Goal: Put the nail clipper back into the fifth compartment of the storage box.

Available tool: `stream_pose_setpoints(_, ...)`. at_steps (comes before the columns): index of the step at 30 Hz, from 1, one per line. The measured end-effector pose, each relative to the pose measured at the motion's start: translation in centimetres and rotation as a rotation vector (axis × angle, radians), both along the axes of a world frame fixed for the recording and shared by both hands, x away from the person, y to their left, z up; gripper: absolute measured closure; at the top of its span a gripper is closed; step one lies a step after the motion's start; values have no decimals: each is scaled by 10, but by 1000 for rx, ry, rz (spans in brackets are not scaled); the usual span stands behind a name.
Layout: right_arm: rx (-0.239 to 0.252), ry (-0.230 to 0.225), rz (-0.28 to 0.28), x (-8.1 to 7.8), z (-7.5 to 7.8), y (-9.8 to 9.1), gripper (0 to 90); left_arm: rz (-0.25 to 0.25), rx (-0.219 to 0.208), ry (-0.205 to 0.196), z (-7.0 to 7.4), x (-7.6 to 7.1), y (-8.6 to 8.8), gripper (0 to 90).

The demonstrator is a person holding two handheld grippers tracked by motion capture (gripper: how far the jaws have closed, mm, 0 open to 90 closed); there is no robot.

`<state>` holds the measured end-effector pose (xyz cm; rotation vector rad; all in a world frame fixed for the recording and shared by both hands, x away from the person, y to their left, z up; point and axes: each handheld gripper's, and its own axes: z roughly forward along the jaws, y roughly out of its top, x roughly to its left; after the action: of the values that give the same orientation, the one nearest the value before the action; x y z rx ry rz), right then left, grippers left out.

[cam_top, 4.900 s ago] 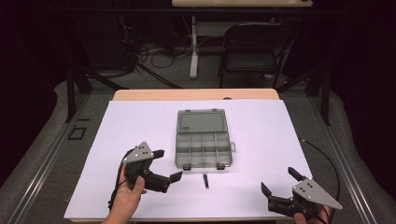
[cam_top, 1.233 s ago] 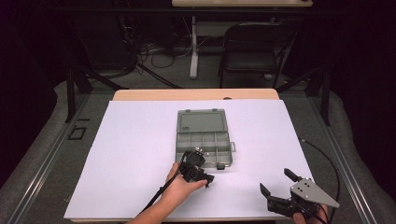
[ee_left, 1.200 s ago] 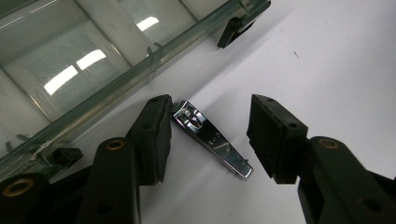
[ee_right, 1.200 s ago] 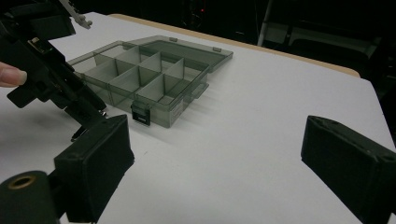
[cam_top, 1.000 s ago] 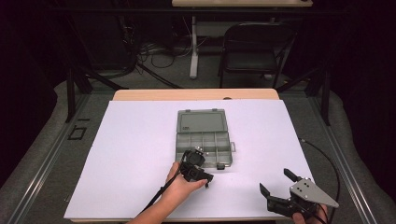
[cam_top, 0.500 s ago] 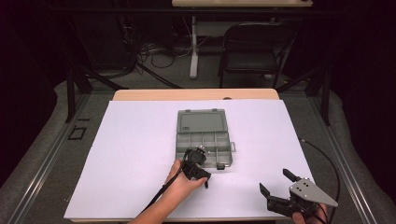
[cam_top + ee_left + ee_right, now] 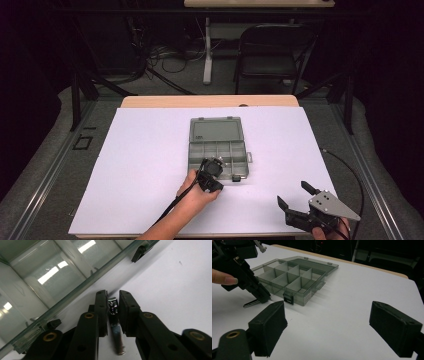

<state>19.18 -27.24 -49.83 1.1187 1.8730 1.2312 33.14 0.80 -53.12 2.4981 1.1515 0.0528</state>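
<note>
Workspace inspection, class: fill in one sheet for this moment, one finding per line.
Surface: white sheet over a wooden table.
Job's things: open compartment box, lid laid back; small metal clipper lying beside its near wall.
Clutter: nothing seen.
Grippers: left gripper jaws around the clipper; right gripper open, holding nothing.
Cables: black cable trailing off the sheet's right edge.
Surroundings: folding chair, dark floor.

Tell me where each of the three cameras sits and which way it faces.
High view: above the near side, looking down on the organizer box; both hands show.
Left gripper view: on the left gripper, facing metal nail clippers between its jaws.
Right gripper view: on the right gripper, low, facing the box.
All three share the box.
</note>
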Motion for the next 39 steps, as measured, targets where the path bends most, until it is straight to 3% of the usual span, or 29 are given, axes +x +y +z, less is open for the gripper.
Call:
stream_pose_setpoints(8, 0, 0, -2, 1, -1, -1, 137, -32, 7, -2, 1, 1, 0, 793)
stream_pose_setpoints(19, -5, 3, -2, 1, -1, -2, 138, -36, -11, 21, 1, 4, 3, 794)
stream_pose_setpoints(27, 0, -3, -5, 1, -1, -2, 138, -50, -34, 34, 3, 3, 3, 794)
stream_pose_setpoints(39, -4, -6, -7, 1, -1, -2, 139, -60, -91, 6, 18, -3, 9, 794)
